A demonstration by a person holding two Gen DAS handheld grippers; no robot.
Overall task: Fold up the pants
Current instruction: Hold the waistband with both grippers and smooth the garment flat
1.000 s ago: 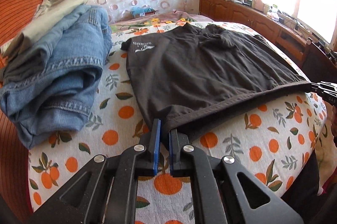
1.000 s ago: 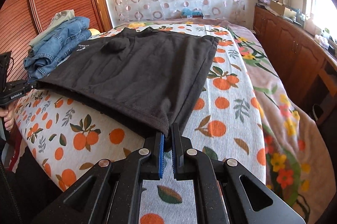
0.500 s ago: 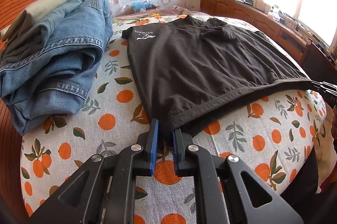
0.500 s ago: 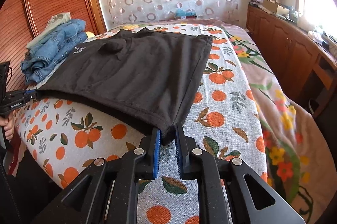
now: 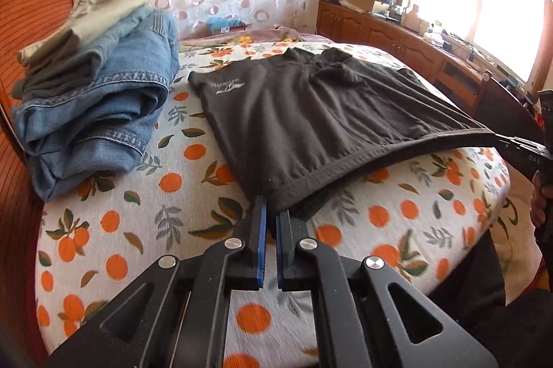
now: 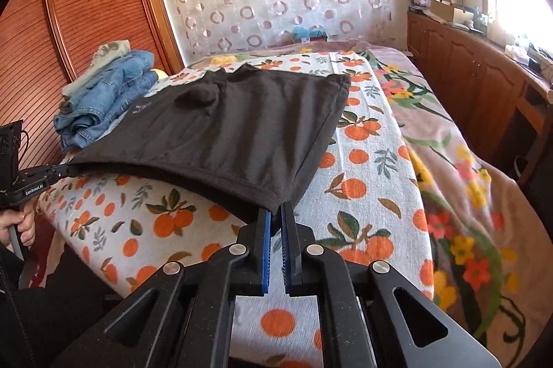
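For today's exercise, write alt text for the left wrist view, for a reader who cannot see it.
The left gripper pinches the near corner of dark pants spread on an orange-print bedspread, while the right gripper holds the opposite corner, lifting the hem. Folded jeans are stacked to the left.

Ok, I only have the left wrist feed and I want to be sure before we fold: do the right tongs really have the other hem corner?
Observer: Yes. The right tongs are shut on the near corner of the black pants, with the hem raised.
Operator: And is the far right corner lying flat?
Observer: Yes. It lies flat on the orange-print cover, short of the floral blanket beside it.
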